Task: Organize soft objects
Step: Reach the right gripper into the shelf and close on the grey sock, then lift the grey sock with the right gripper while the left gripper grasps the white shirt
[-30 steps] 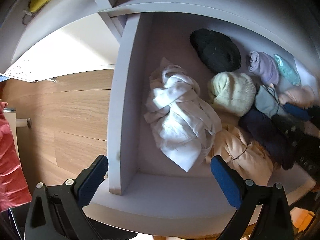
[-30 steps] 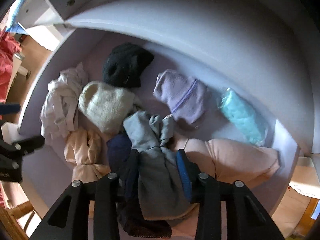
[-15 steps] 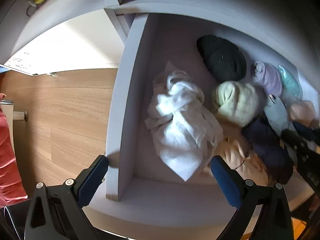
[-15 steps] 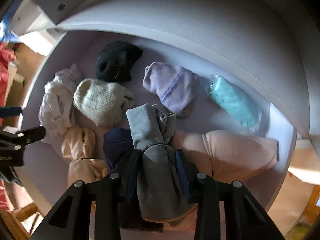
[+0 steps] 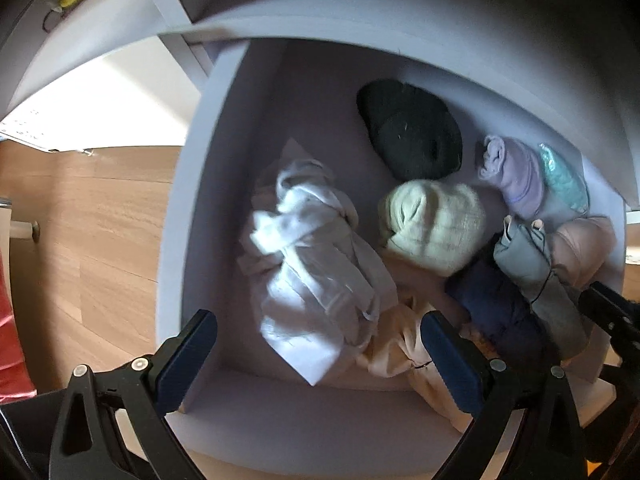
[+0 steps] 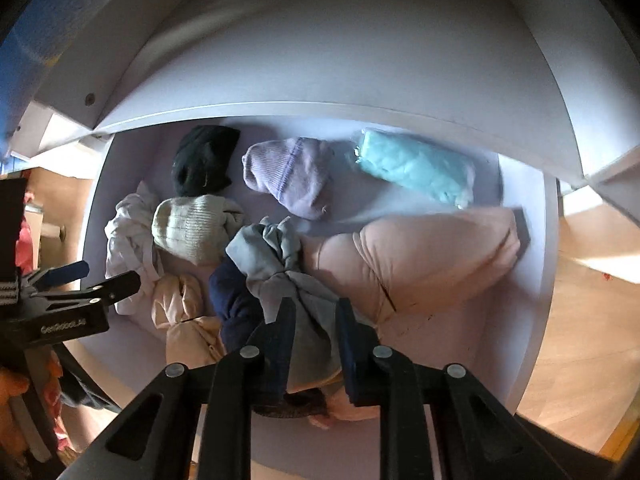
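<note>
the right gripper [image 6: 313,322] is clamped tight on a bunched grey cloth [image 6: 276,268], its two jaws pinching the middle of the bundle so the loose ends fan out above them. the cloth sits among other soft things in a pale drawer [image 6: 520,344], pressed against a dark navy cloth [image 6: 232,304] on one side and a peach pillow-like bundle [image 6: 432,256] on the other. the left gripper [image 5: 318,346] hangs wide open and empty, pointing down over a crumpled white cloth [image 5: 312,276], not touching it. further out lie a cream knitted hat [image 5: 436,228], a black hat [image 5: 416,132], a lilac sock [image 6: 292,176] and a teal packet [image 6: 416,168].

the risk, as a judgement: the navy cloth lies tight against the grey one and a fold of it may be caught in the pinch, so lifting could drag it out too. the grip is on the middle only, so trailing ends could snag on the drawer edge or the bundle could slip loose.
</note>
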`<state>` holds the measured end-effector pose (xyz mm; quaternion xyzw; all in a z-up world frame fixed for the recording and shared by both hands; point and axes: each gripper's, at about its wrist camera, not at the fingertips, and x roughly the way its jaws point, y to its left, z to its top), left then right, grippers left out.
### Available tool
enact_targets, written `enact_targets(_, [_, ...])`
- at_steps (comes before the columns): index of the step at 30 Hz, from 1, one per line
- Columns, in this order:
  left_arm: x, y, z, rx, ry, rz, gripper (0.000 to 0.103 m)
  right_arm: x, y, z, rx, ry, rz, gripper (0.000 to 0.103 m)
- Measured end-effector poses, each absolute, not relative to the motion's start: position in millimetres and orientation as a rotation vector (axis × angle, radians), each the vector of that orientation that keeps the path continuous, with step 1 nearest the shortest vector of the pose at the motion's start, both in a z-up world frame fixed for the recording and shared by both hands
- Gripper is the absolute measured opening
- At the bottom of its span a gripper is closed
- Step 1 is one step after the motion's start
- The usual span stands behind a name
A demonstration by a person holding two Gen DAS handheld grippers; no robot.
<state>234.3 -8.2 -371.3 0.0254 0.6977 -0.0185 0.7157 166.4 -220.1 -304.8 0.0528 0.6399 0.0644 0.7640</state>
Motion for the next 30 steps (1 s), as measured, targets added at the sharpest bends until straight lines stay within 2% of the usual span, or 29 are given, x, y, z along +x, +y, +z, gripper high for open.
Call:
enact_targets(3, [234.8, -11.6, -374.6, 0.025, 1.56, -0.055, 0.102, 169.8, -202.0, -309.9, 0.057, 1.366, 0.192, 0.033])
enact_targets(8, [228.2, -13.4, -377.1, -0.015, 1.572, -0.05, 0.102, 173.9, -174.6, -342.9, -0.159, 1.421, 0.197, 0.033])
enact_targets(12, [227.5, -5.8, -383.6, -0.073, 1.597, -0.041, 0.102, 178.9, -167.7, -361.6, -0.211, 1.429, 0.204, 0.033])
enact_targets(18, [226.7, 2.2, -400.0, -0.213, 1.627, -0.017, 0.102, 185.9, -186.5, -348.5, -0.045, 1.422, 0.185, 0.028])
enact_targets(27, [231.6, 21.4, -412.8, -0.309, 1.596, 0.029, 0.102, 161.1, -219.0, -308.1, 0.185, 1.411, 0.143, 0.028])
enact_targets(30, [233.5, 24.6, -417.8, -0.328, 1.581, 0.05, 0.099, 141.9, -234.1, -305.0, 0.305, 1.432, 0.139, 0.028])
